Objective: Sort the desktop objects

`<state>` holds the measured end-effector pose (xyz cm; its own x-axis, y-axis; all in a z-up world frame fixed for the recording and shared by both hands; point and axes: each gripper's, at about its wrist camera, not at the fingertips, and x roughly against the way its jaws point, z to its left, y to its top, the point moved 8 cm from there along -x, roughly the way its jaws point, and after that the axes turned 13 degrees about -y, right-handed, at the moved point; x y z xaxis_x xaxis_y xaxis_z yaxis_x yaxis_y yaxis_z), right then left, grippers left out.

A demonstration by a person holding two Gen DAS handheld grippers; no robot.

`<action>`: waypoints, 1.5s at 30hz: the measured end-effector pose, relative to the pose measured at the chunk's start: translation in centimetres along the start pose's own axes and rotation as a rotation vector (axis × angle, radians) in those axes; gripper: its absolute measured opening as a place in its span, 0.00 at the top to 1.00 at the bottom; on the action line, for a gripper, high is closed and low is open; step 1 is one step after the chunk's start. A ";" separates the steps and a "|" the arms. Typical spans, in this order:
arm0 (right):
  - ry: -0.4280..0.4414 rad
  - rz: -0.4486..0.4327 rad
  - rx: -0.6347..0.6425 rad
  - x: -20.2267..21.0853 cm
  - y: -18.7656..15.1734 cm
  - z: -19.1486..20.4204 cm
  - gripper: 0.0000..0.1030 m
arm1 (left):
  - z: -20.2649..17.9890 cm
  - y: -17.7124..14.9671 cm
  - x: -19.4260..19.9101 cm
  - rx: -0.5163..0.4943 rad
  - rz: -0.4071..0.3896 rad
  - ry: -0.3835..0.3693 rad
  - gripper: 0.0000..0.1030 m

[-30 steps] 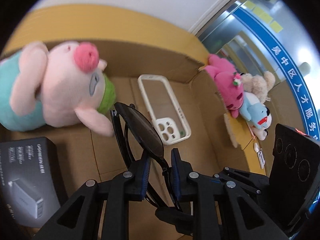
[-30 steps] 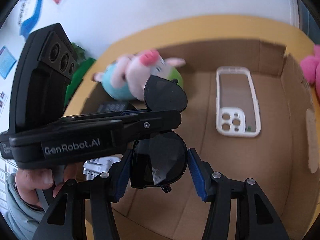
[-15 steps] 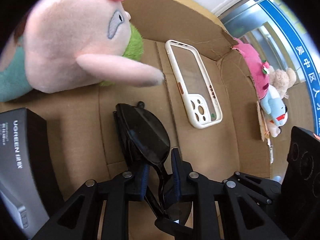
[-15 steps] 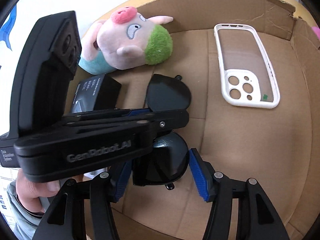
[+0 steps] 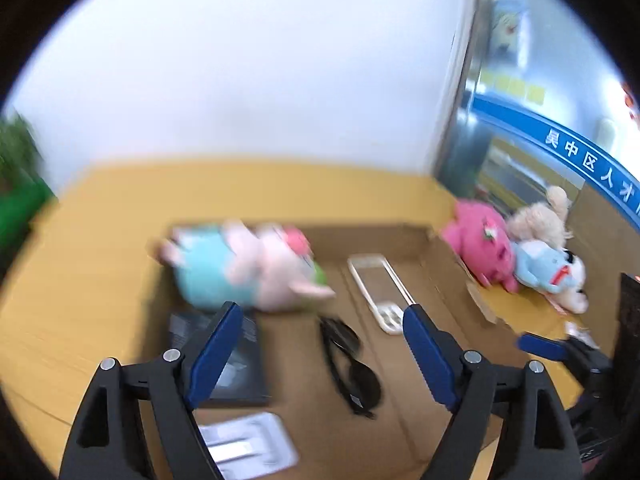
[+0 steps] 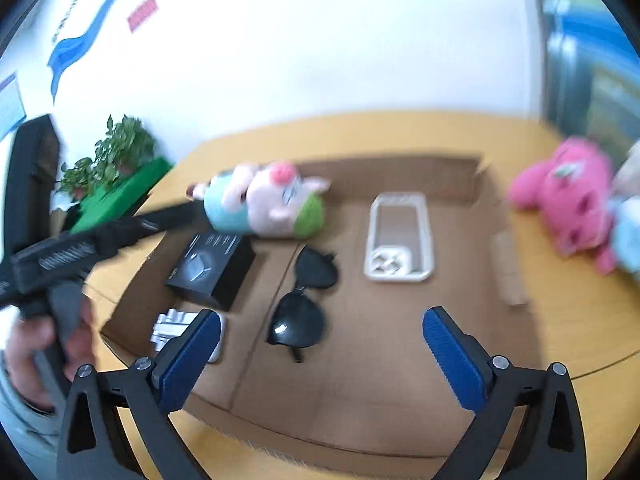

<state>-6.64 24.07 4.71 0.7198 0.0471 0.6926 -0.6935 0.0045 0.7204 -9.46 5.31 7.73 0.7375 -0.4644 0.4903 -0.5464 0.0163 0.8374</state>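
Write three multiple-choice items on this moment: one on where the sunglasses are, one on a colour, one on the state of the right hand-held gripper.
1. Where do the sunglasses lie?
A. On the cardboard box floor
B. On the pig plush
C. On the yellow table

2. What colour is the phone case?
A. Black
B. White
C. Red

3. The right hand-held gripper is:
A. Shut on the sunglasses
B. Open, holding nothing
C. Shut on the phone case

Answers: 1 A, they rest on brown cardboard; 2 B, its frame is white; 3 B, its jaws are opening, nothing gripped.
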 end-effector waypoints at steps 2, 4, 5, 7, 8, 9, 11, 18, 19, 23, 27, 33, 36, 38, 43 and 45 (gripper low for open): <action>-0.028 -0.069 0.011 1.9 -1.8 -0.3 0.00 | -0.5 -1.3 1.3 -0.051 -0.033 0.060 0.19; -0.046 -0.098 0.028 1.8 -3.1 0.0 0.00 | -0.6 -3.0 1.1 -0.052 -0.023 0.092 0.19; -0.067 -0.107 0.045 1.5 -4.1 0.2 0.00 | -0.5 -3.9 0.7 -0.038 -0.017 0.093 0.19; -0.082 -0.108 0.052 0.2 -5.1 0.3 0.00 | 0.2 -5.6 0.0 -0.013 0.000 0.121 0.19; -0.078 -0.098 0.034 -0.5 -5.7 0.3 0.00 | 0.7 -6.5 -0.6 -0.004 0.006 0.146 0.19; -0.076 -0.095 0.013 -1.2 -6.3 0.0 0.00 | 0.6 -7.1 -0.8 -0.004 0.008 0.162 0.19; -0.096 -0.094 -0.003 -2.8 -6.8 -0.1 0.00 | 1.2 -8.3 -1.5 0.001 0.011 0.194 0.19; -0.125 -0.239 0.032 -3.2 -7.3 0.3 0.00 | 2.5 -11.3 -2.3 -0.010 0.019 0.258 0.18; -0.127 -0.260 0.028 -3.1 -7.3 0.2 0.00 | 2.5 -11.3 -2.1 -0.013 0.002 0.257 0.18; -0.145 -0.274 0.024 -3.0 -7.3 0.2 0.00 | 2.5 -11.2 -1.8 -0.029 -0.035 0.256 0.18; -0.148 -0.270 0.025 -3.2 -7.2 0.1 0.00 | 2.3 -11.1 -1.7 -0.042 -0.063 0.254 0.17; -0.150 -0.270 0.026 -3.2 -7.2 0.0 0.00 | 2.3 -11.0 -1.8 -0.043 -0.058 0.253 0.15; -0.159 -0.267 0.025 -3.4 -7.2 0.0 0.00 | 2.4 -11.1 -1.8 -0.042 -0.057 0.251 0.15; -0.159 -0.268 0.025 -3.4 -7.2 0.0 0.00 | 2.4 -11.1 -1.8 -0.043 -0.057 0.251 0.15; -0.159 -0.267 0.025 -3.4 -7.2 0.0 0.00 | 2.4 -11.0 -1.8 -0.043 -0.057 0.250 0.15; -0.159 -0.268 0.025 -3.4 -7.2 0.0 0.00 | 2.4 -11.0 -1.8 -0.043 -0.057 0.250 0.15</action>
<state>-4.06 23.87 -2.81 0.8739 -0.1092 0.4737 -0.4791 -0.0291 0.8773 -5.73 3.88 -3.00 0.8449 -0.2324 0.4819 -0.4875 0.0366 0.8724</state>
